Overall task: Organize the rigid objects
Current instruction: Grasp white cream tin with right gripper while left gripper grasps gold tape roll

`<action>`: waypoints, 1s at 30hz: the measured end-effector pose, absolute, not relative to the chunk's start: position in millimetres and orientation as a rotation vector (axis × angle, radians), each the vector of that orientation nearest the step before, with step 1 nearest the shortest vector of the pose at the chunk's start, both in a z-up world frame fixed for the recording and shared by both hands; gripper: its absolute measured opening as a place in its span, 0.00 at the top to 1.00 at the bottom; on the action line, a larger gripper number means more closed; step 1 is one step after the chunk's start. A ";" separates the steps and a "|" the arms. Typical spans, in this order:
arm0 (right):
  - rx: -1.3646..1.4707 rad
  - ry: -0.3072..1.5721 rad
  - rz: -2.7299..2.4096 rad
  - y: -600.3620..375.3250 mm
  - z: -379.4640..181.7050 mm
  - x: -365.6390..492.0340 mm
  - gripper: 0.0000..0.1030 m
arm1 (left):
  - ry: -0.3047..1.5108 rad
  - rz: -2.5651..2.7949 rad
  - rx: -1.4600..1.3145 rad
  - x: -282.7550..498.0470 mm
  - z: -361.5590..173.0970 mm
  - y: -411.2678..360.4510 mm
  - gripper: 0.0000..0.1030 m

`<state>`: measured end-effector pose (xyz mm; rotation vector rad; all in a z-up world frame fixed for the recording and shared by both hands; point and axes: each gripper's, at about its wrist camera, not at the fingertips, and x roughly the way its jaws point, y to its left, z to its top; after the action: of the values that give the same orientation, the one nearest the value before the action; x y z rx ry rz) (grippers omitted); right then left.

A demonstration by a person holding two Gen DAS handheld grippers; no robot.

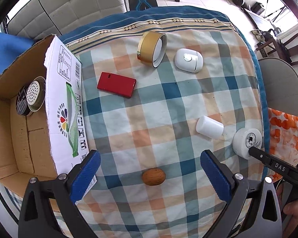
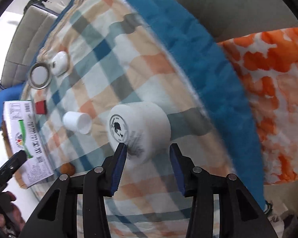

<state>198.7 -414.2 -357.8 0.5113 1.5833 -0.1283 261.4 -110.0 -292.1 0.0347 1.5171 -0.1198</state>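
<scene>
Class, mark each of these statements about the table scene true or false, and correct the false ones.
1. The red flat box lies inside the cardboard box. False: it lies on the checked cloth, outside the box.
2. The left gripper is open, with the walnut lying between its fingers, ungripped. True.
3. The right gripper is shut on the white jar. False: its fingers are spread around the jar, which lies on its side.
4. The cardboard box already holds a round tin with a perforated lid. True.
5. The gold-sided round tin stands on its edge, tilted. True.
</scene>
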 end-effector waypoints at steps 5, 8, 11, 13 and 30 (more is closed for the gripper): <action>0.450 1.572 -0.165 -419.7 -349.4 198.4 0.45 | 1.507 -0.105 0.041 264.3 -290.7 -108.0 0.00; 0.388 1.519 -0.166 -410.0 -334.1 200.0 0.29 | 1.470 -0.069 0.085 271.2 -284.8 -106.7 0.00; 0.304 1.530 -0.143 -390.0 -334.8 208.0 0.19 | 1.432 -0.025 0.110 282.0 -278.2 -102.8 0.00; 0.276 1.562 -0.145 -378.8 -347.5 215.7 0.19 | 1.426 -0.013 0.096 291.4 -275.6 -98.6 0.00; 0.206 1.577 -0.167 -376.9 -353.3 288.7 0.32 | 1.469 -0.104 0.080 415.7 -303.9 -114.0 0.00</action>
<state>288.7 -376.9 -353.3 0.2061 1.5765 -0.1674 415.7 -114.0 -303.9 0.0802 1.4694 -0.1042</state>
